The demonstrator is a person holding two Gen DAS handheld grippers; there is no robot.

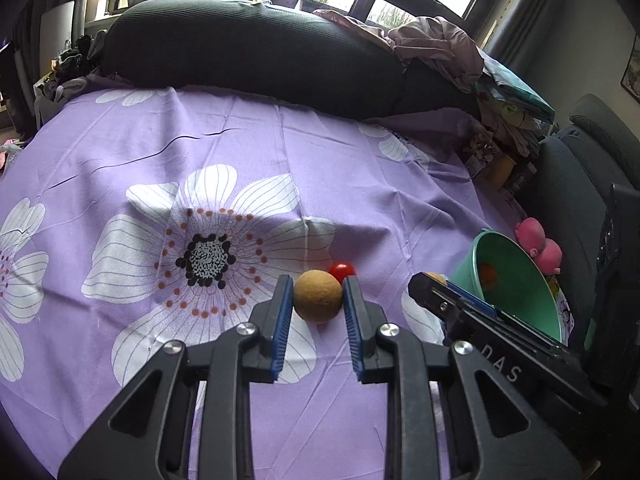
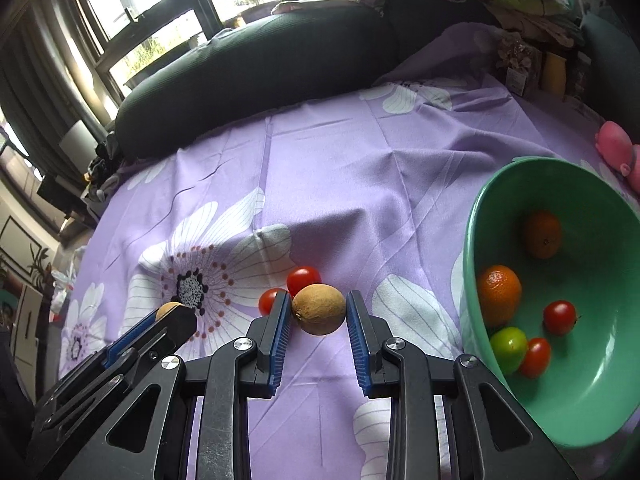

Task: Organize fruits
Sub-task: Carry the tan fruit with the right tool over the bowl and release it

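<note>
- Purple bedsheet [image 2: 320,160] printed with white flowers carries everything; a dark bolster [image 1: 248,48] lies along its far edge.
- Two tongs are at work. The left gripper [image 1: 318,300] is clamped on one brown kiwi [image 1: 318,296], its blue pads pressing both sides.
- The right gripper [image 2: 319,312] pinches a second brown kiwi [image 2: 319,309] the same way. That makes two kiwis, one per gripper.
- Two cherry tomatoes on the sheet [image 2: 304,279] sit just behind the right gripper's kiwi, one partly hidden by the left finger.
- One green bowl [image 2: 600,400] stands on the right, holding two oranges [image 2: 499,295], two more cherry tomatoes [image 2: 560,317] and one green lime [image 2: 509,345].
- One pink toy [image 2: 614,146] lies beyond the bowl.
</note>
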